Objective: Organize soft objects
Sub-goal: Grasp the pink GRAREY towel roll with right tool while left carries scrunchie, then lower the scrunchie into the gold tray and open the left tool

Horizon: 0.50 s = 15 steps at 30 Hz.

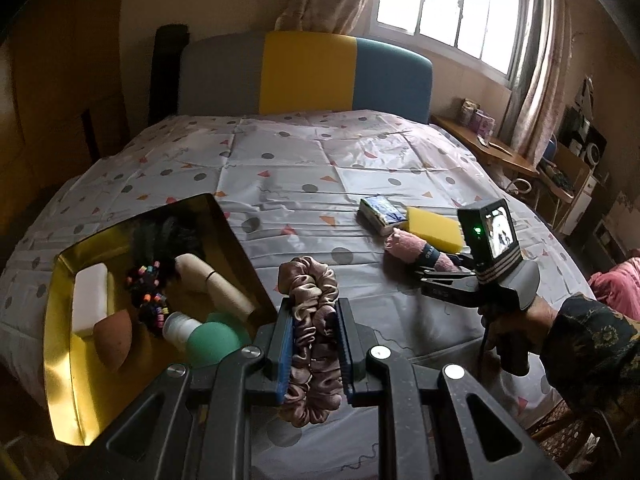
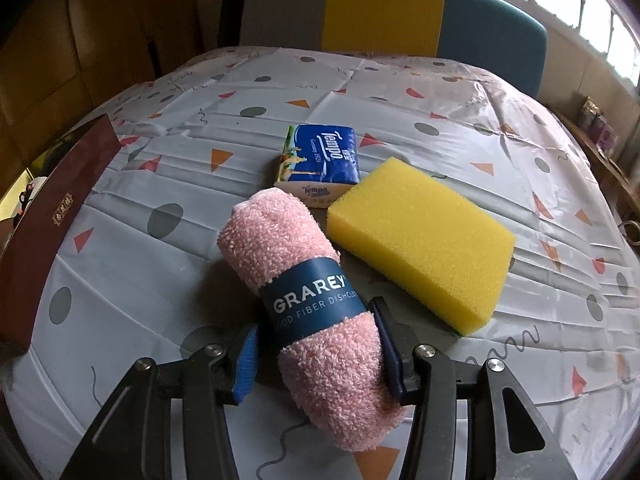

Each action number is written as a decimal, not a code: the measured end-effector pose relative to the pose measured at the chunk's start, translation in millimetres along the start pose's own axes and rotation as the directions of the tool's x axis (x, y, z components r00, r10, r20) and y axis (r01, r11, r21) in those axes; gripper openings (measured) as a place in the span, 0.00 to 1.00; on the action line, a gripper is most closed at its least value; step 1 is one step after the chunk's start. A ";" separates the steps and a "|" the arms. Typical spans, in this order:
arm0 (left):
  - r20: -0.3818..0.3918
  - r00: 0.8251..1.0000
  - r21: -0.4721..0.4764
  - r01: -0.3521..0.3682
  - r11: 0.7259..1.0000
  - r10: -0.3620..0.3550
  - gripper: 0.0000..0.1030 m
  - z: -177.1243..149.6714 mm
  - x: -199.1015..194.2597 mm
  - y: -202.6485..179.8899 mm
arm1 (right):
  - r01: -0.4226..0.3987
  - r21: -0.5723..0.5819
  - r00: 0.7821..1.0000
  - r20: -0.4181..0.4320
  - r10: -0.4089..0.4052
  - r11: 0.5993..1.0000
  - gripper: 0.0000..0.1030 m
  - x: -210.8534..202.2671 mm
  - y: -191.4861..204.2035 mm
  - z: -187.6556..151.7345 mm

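Indoors: patterned bedsheet (image 1: 320, 168), tri-colour headboard (image 1: 308, 76), maybe shelves rt.

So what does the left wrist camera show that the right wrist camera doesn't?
Only the left wrist view shows the pink scrunchie clamped in the left gripper, and the inside of the gold tray with a green ball, a makeup sponge and beaded hair ties.

Only the right wrist view shows the dishcloth's navy label up close, and the right gripper straddling that roll.

Both show the pink rolled dishcloth, the yellow sponge, the blue tissue pack and the patterned sheet.
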<state>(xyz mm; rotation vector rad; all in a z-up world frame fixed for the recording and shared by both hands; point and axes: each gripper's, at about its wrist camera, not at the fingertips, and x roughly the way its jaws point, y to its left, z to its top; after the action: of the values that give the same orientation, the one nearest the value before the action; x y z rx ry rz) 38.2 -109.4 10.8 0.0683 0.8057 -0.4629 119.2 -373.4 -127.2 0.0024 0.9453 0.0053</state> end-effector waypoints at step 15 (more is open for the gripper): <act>0.010 1.000 -0.146 -0.011 0.989 0.013 0.18 -1.8 -20.5 62.4 | 0.009 0.001 1.000 0.008 -0.009 1.000 0.50 1.0 0.9 -0.1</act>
<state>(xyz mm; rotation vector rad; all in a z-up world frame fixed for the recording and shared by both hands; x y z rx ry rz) 51.2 -45.3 16.9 -0.0652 0.8261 -0.3914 119.7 -372.5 -128.1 -0.0010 0.9373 -0.0035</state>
